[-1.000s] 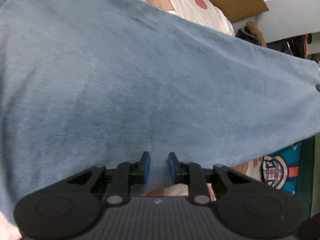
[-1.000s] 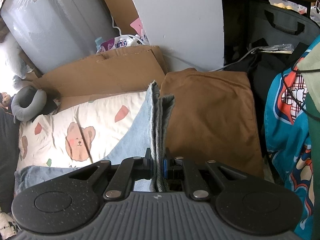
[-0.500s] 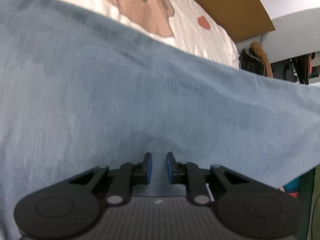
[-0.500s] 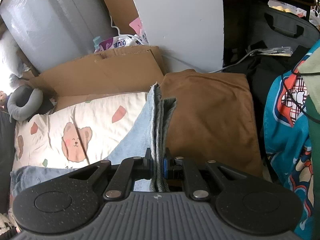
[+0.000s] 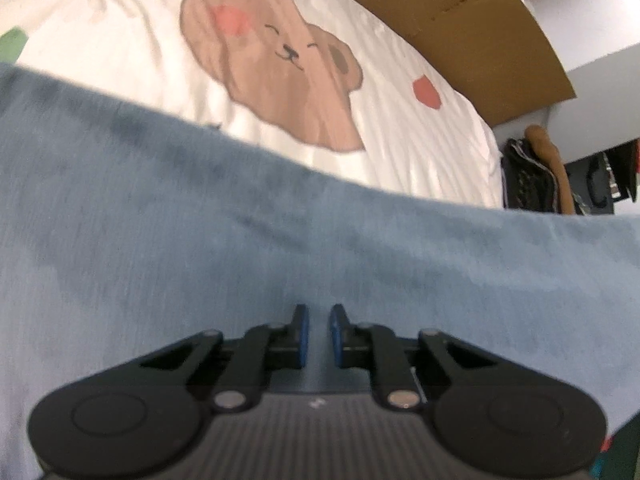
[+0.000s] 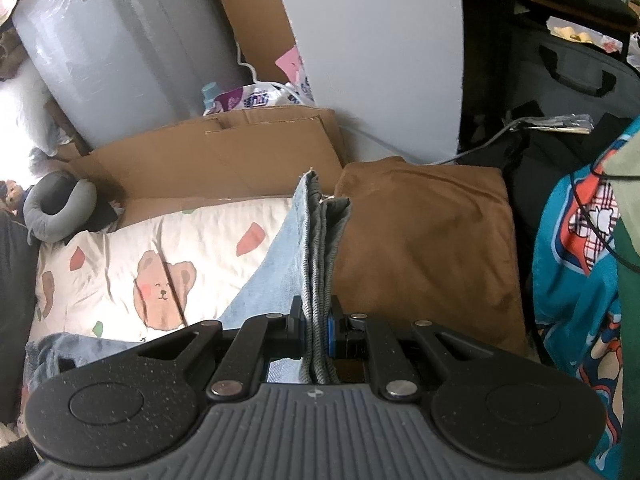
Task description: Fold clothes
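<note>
1. The blue garment [image 5: 280, 248] hangs stretched above the bed [image 5: 400, 128], soft and light, sagging between holds; the hemmed edges look like the surest place to grip.
2. The right gripper [image 6: 316, 320] has its fingers clamped on several bunched layers.
3. The left gripper [image 5: 318, 332] shows a narrow gap; whether cloth is pinched there, I cannot tell.
4. Only the right view shows the layered edge and the folded brown garment [image 6: 428, 248].

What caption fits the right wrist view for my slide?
Right gripper shut on layered edges of the blue garment, held above the bear-print bedding beside a brown folded cloth.
</note>
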